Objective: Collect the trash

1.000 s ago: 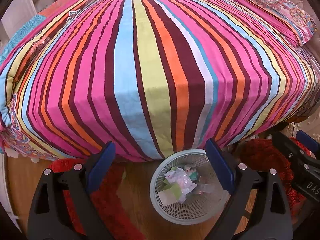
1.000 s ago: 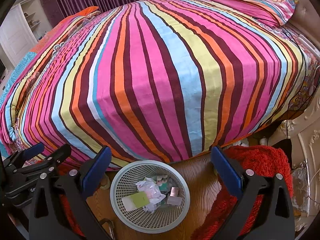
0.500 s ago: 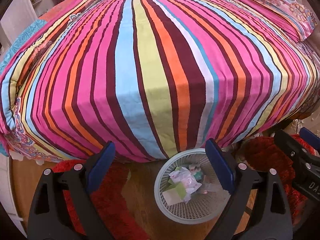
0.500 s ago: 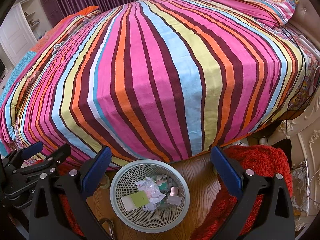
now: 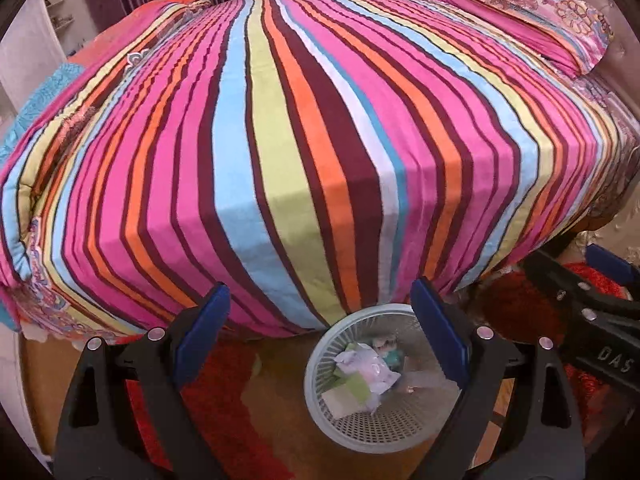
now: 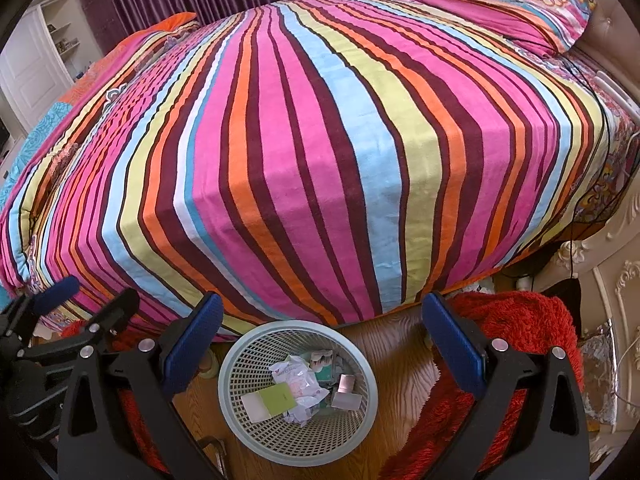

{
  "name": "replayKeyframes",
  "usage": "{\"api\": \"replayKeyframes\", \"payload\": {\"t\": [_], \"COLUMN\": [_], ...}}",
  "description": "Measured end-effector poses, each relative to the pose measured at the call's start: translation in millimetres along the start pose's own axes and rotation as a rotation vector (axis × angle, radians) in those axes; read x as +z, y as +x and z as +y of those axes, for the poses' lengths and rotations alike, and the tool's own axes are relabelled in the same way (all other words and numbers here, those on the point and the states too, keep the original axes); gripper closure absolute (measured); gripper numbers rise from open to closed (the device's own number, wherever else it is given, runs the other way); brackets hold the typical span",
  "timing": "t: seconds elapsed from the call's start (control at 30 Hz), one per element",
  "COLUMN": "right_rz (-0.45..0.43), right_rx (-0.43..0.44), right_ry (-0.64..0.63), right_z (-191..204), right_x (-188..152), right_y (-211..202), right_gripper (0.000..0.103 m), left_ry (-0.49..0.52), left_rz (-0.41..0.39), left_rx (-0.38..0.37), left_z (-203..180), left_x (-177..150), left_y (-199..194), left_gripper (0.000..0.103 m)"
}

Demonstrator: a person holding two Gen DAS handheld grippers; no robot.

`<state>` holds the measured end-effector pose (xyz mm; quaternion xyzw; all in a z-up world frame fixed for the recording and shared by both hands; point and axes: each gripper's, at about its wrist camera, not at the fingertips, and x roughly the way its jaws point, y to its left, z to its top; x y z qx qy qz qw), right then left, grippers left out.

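Trash [image 6: 298, 390] fills basket [image 6: 236, 408] between striped bed [image 6: 304, 160] and red rug [image 6: 516, 328].

The left gripper [image 5: 320, 336] is matte black, with two triangular cut-out arms carrying blue pads and round silver screw heads. The right gripper [image 6: 320, 344] is built the same; seen from the left wrist, its black body bears white lettering, apparently "DAS", partly cut off.
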<state>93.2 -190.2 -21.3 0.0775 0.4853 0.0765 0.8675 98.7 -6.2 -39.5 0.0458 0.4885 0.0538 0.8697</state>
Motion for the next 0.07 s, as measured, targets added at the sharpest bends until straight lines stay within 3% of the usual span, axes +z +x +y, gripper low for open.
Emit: {"api": "replayKeyframes", "payload": {"t": [0.07], "right_rz": [0.0], "right_rx": [-0.002], "right_ry": [0.002], "right_z": [-0.1], "right_x": [0.2], "right_y": [-0.2], "right_gripper": [0.008], "left_ry": [0.007], "left_rz": [0.0], "left_rx": [0.01], "left_z": [-1.6], "left_x": [-0.2], "left_y": [-0.3], "left_gripper": [0.014]}}
